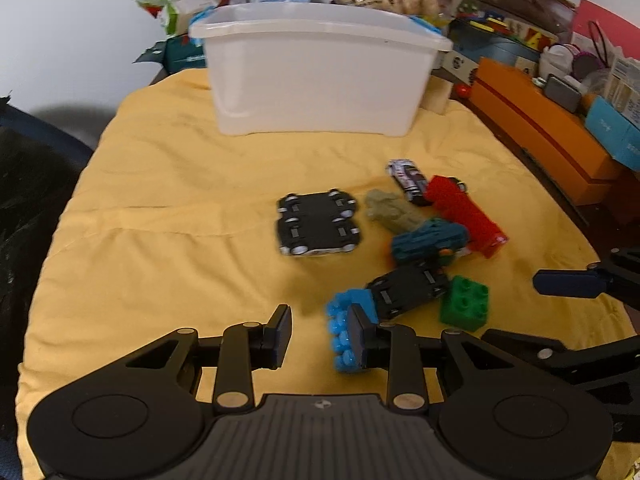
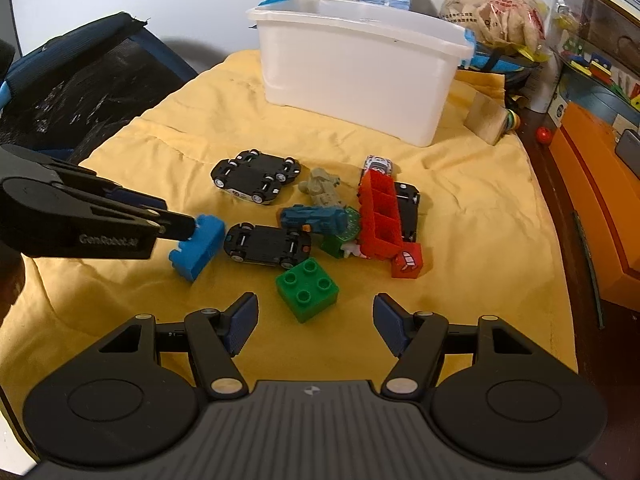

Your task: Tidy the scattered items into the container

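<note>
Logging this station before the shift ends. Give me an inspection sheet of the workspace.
Surface: yellow cloth, wrinkled.
Job's things: white bin upright at the far edge; blue block, green block, red block, upturned toy cars, grey figure and teal toy scattered on the cloth.
Clutter: snack bags behind the bin.
Grippers: left claw open, one finger against the blue block; right claw open, empty, near the green block.
Cables: nothing seen.
Surroundings: orange box, shelves of toys to the right.
</note>
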### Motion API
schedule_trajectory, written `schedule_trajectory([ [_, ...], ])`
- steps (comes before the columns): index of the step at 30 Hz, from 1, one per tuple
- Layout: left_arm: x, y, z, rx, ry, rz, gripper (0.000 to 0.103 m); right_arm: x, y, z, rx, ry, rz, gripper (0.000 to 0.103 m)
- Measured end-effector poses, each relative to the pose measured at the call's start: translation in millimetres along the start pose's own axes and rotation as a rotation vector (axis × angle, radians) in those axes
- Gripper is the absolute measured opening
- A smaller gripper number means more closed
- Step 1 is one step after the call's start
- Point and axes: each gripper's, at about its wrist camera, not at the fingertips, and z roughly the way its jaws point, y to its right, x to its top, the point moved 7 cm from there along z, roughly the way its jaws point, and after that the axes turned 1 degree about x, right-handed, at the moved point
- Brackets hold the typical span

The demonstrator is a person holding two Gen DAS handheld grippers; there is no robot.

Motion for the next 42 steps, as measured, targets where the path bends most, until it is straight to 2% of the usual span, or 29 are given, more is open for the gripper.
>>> schedule_trajectory([
  [7,-6.6,20.0,3.8,-0.033,-0.027,0.022,0.034,-1.5,3.9,-1.4,-0.007,-0.001,0.012,0.067],
  [28,-16.8,17.6,22.4,-0.002,-0.072,-0.013,0.031,-1.9,0.9,9.5,0.034,-0.006,-0.016,0.067],
  [29,-16.3,17.0,22.9,0.016,-0.072,0.006,0.025,-2.0,1.1,10.0,0.034,-0.008,-0.016,0.067],
  [32,-15.7,12.3,18.7,0.016,-0.091,0.038,0.025,-1.6,1.6,10.4,0.034,-0.009,-0.015,0.067],
  [33,-16.1,9.1,15.2,0.041,-0.092,0.075,0.025,-1.0,1.4,10.0,0.034,-0.007,-0.018,0.067],
  [35,-16.3,4.2,7.7,0.117,-0.076,0.198,0.025,0.3,0.8,9.1,0.032,0.001,-0.027,0.067],
  [37,-18.1,0.7,3.2,0.239,-0.058,0.371,0.025,1.3,0.2,9.2,0.030,0.006,-0.035,0.067],
  [38,-20.9,0.2,4.3,0.272,-0.067,0.443,0.025,1.1,-0.2,9.9,0.031,0.005,-0.033,0.067],
  [41,-31.9,5.2,13.0,0.261,-0.113,0.513,0.025,-0.4,-0.1,12.4,0.040,-0.004,-0.014,0.067],
  [42,-33.1,8.4,12.3,0.272,-0.095,0.517,0.026,-0.9,-0.3,12.6,0.042,-0.007,-0.009,0.067],
])
